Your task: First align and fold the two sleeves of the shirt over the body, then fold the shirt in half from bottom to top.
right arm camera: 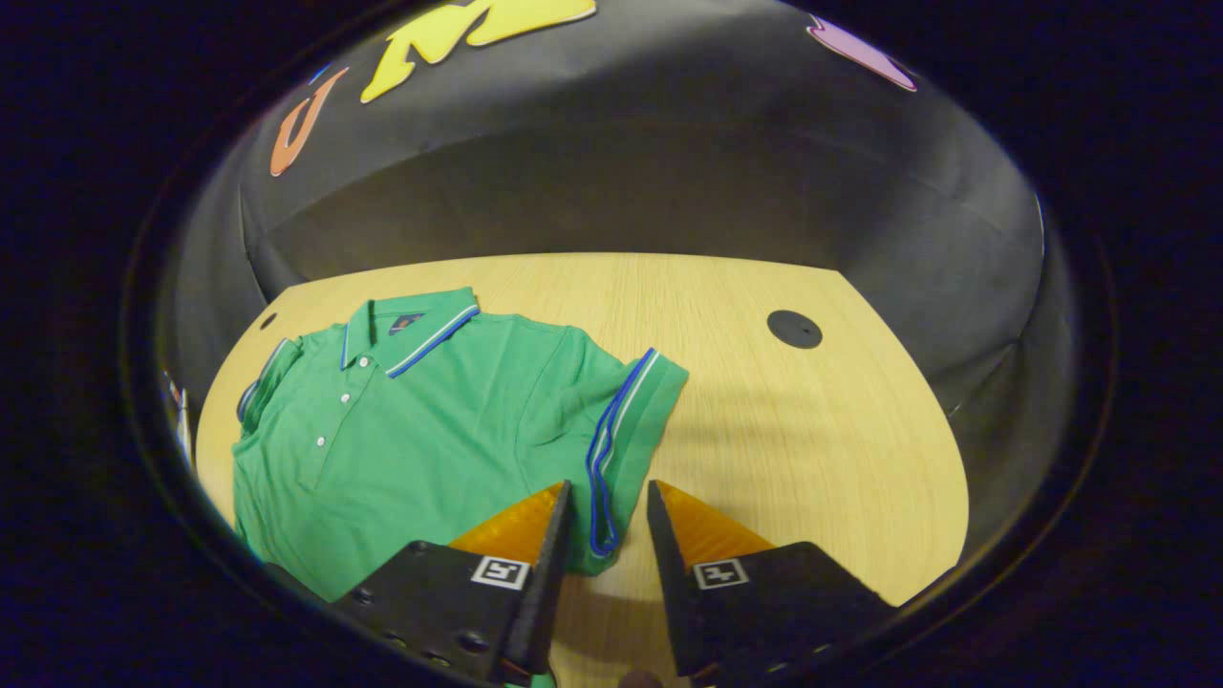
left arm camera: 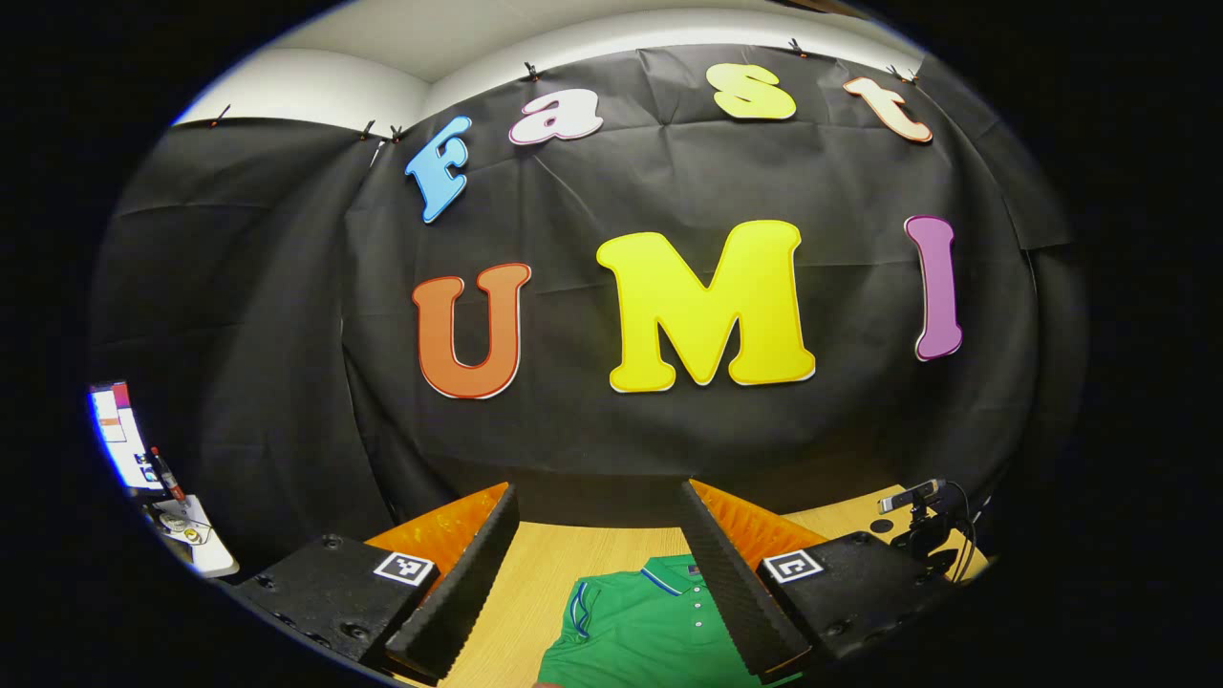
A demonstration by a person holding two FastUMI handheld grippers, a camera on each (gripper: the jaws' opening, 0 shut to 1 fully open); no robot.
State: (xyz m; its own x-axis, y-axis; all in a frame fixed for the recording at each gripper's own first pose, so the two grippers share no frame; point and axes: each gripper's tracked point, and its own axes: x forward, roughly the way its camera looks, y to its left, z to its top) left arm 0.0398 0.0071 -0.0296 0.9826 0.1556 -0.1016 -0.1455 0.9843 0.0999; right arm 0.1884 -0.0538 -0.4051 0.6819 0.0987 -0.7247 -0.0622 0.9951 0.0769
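Note:
A green polo shirt (right arm camera: 430, 420) lies flat and face up on the wooden table (right arm camera: 812, 449), its collar (right arm camera: 411, 334) towards the far left. One sleeve with a blue and white striped cuff (right arm camera: 626, 420) sticks out towards the table's middle. My right gripper (right arm camera: 609, 497) hovers over that cuff's near end; its fingers stand partly apart on either side of the striped edge and do not press on it. The other sleeve (right arm camera: 260, 382) lies at the far left. My left gripper (left arm camera: 600, 506) stands wide open above the shirt's collar (left arm camera: 669, 578), holding nothing.
A black round disc (right arm camera: 794, 329) sits on the table beyond the shirt. A small camera on a stand (left arm camera: 917, 516) is at the table's right edge in the left gripper view. A lit monitor (left arm camera: 119, 435) stands off to the left.

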